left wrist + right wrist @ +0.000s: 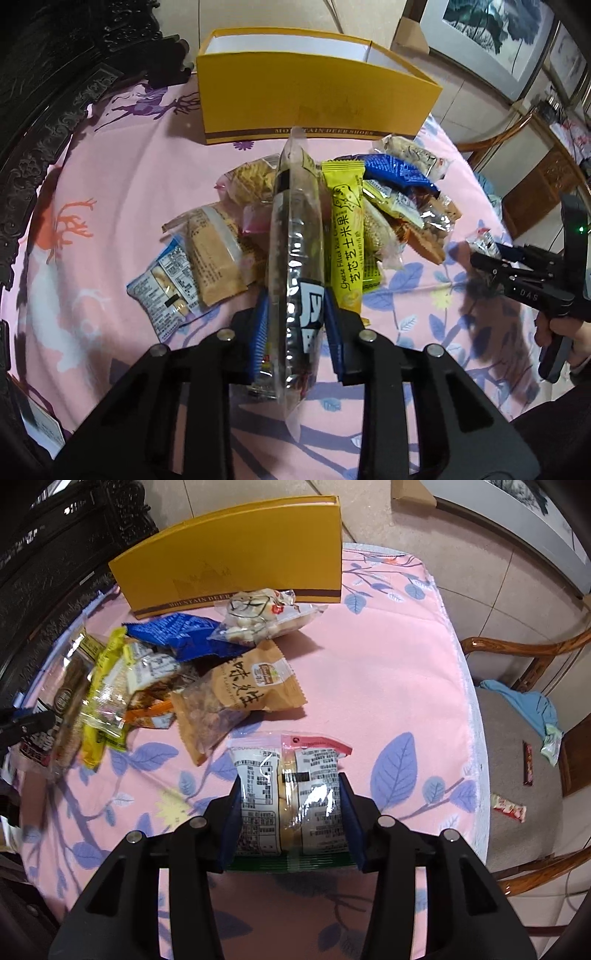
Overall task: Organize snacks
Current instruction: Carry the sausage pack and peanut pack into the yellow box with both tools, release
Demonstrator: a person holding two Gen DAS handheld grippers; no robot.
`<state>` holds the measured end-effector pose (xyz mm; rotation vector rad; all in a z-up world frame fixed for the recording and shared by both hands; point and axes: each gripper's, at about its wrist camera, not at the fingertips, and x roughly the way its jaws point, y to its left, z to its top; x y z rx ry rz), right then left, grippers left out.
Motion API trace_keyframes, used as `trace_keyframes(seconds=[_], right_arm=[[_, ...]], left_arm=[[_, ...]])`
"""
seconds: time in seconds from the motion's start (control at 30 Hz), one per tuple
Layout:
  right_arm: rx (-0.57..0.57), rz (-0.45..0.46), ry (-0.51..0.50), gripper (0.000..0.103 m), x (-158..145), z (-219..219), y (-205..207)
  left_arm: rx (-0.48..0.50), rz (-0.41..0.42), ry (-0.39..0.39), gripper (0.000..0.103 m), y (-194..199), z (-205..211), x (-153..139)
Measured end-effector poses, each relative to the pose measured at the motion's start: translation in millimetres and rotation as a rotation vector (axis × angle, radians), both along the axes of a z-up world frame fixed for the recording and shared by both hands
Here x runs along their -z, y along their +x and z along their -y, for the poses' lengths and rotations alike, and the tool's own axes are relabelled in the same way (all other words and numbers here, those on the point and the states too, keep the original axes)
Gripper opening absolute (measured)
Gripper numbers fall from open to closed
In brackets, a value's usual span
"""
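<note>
My left gripper [295, 306] is shut on a long clear snack packet [295, 229], held edge-on above the pile of snacks [369, 221]. In the right wrist view the same packet [62, 716] shows at the far left. My right gripper [291, 794] is shut on a small white-printed cake packet [288, 775] with a red top strip, just above the pink floral cloth [369, 664]. From the left wrist view the right gripper [491, 254] sits right of the pile. An open yellow shoe box [314, 92] stands behind the pile, and its near wall [236, 554] hides the inside.
Dark carved furniture [44, 110] borders the table on the left. A wooden chair [517, 738] stands off the table's right edge, with a blue cloth [524, 701] and a few small snacks [509, 806] on its seat. Bare cloth lies right of the pile.
</note>
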<state>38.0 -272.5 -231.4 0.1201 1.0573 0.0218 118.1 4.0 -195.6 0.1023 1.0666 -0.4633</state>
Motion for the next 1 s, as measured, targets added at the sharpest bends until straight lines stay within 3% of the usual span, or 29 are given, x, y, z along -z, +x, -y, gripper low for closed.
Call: trace_keyframes(seconds=[0.23,0.33,0.47,0.67,1.0], right_arm=[[0.003,-0.017,0.025,0.048,-0.3,-7.7,-2.2],[0.001,-0.017,0.033,0.048,-1.1,-11.0,-3.1],[0.005,0.001,0.049,0.048,-8.8,-12.5,-5.4],[0.008,0.045,0.082,0.048,-26.7,-14.4,-4.4],[-0.042,0.164,0.108,0.048,-81.3,-28.6,10.7]], left_arm=[[-0.001,-0.076,0.007,0.029,10.3,7.9,20.6],[-0.001,-0.062,0.051,0.032,15.3,15.7,23.7],[-0.008,-0.057,0.013,0.027,16.5,10.5,17.7],[-0.018,-0.010,-0.054,0.027,5.3,-0.8,-7.4],[-0.036,0.125,-0.162,0.027,6.2,-8.7,-77.4]])
